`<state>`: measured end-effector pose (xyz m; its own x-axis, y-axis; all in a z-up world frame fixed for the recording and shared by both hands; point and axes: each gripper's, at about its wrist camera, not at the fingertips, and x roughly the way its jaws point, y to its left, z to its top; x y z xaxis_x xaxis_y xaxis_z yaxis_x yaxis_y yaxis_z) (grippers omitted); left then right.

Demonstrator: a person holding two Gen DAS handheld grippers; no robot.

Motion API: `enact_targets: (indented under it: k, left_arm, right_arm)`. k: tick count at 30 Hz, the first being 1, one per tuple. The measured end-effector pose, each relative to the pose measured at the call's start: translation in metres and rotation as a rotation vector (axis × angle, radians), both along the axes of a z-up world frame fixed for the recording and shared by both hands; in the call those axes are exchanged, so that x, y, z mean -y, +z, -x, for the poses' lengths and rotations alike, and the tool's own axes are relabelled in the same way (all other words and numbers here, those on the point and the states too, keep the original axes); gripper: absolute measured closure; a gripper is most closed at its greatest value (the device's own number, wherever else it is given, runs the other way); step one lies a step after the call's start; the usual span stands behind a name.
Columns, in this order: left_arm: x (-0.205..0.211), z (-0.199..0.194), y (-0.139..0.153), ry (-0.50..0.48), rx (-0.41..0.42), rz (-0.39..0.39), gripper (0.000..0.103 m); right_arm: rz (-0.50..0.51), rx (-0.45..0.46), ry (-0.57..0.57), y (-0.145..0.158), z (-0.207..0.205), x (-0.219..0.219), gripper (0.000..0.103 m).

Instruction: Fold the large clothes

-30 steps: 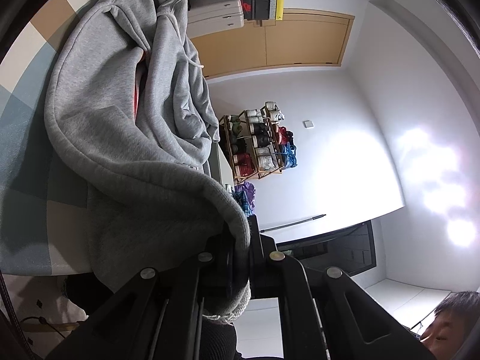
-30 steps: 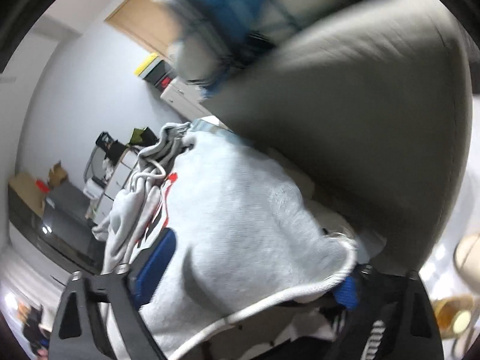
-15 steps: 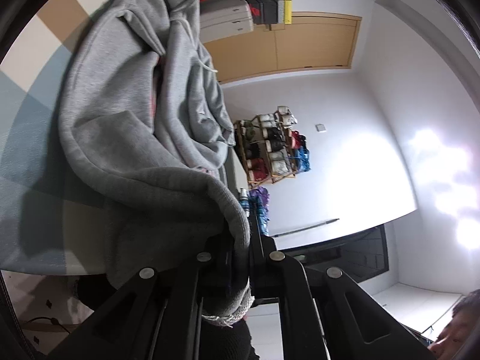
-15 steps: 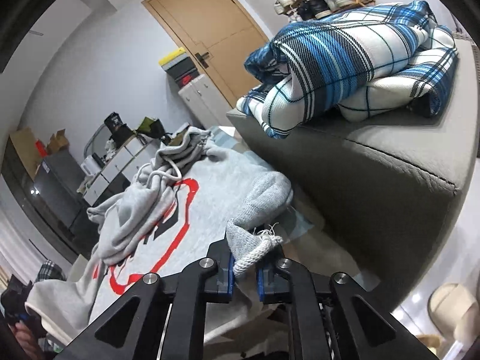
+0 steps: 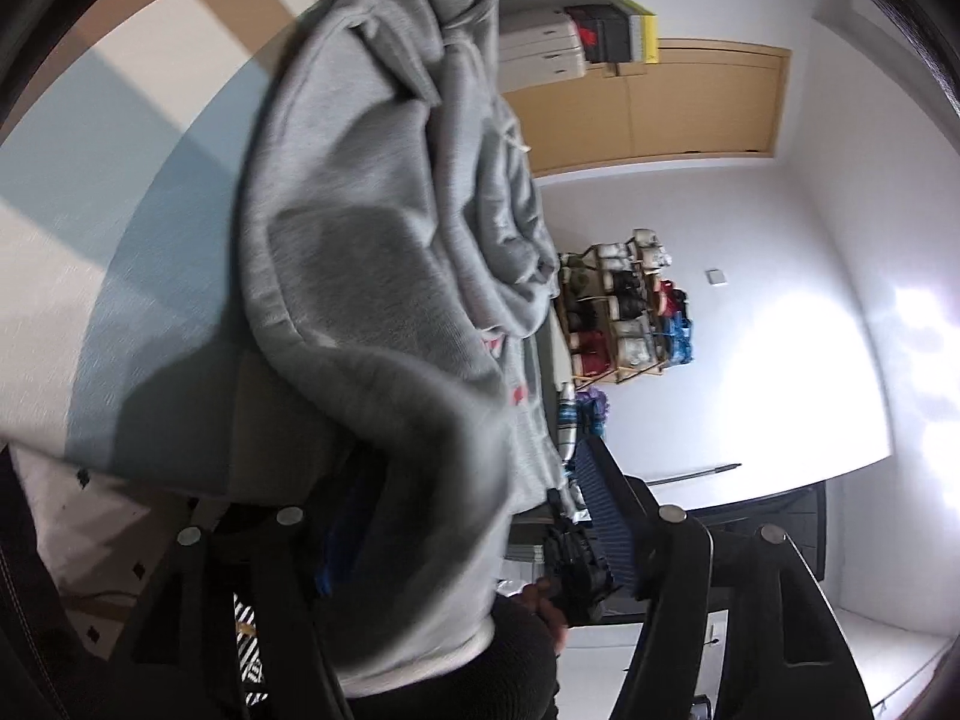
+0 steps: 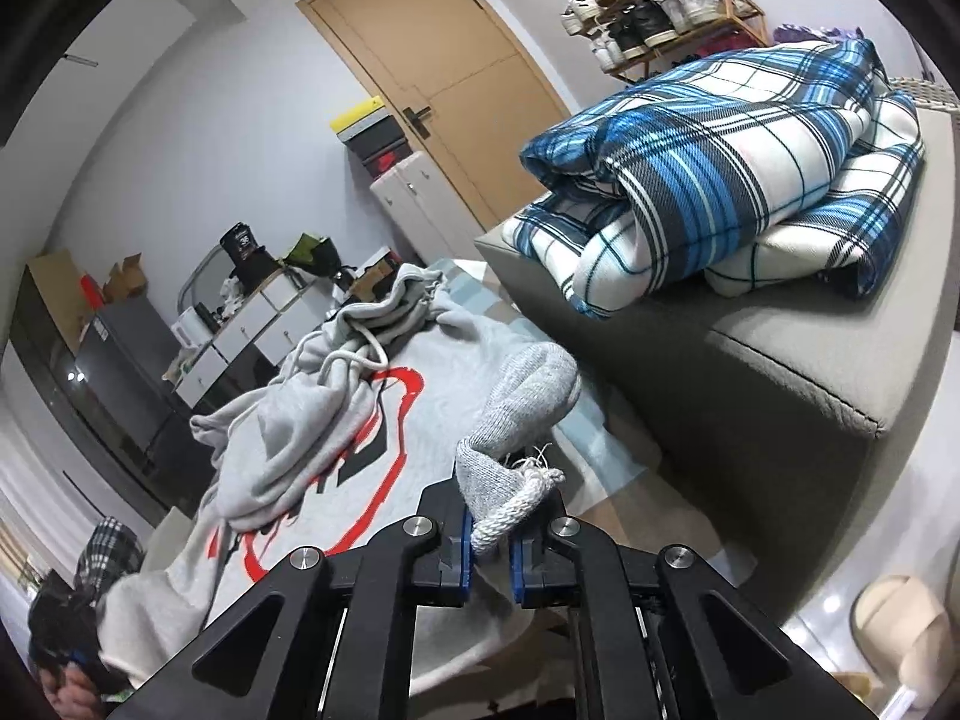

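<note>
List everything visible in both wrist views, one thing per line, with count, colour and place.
hoodie: one, grey with red print, spread on the striped cover
striped cover: one, blue, tan and white, under the hoodie
plaid garment: one, blue and white, folded on the ottoman
ottoman: one, grey, beside the hoodie
door: one, tan, far wall
shoe rack: one, wooden, holding shoes, by the wall
boxes: a stack, yellow, black and red, on a white cabinet
left gripper: black, fingers apart, jaws just opened, hoodie draped between them
right gripper: black with blue pads, shut on the hoodie cuff
</note>
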<state>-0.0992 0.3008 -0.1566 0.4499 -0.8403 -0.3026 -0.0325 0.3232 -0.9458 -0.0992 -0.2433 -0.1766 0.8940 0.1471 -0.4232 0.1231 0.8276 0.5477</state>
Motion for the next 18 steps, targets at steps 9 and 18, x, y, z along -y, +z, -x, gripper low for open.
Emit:
enact_targets:
  k: [9,18]
  left_arm:
    - [0.021,0.01,-0.013,-0.089,-0.043,-0.132,0.043]
    - [0.055,0.028,-0.035,-0.226,-0.118,-0.371,0.103]
  right_arm:
    - [0.011,0.019,0.023,0.014,-0.001,-0.002,0.095]
    - [-0.014,-0.002,0.015,0.026,-0.008,0.006,0.097]
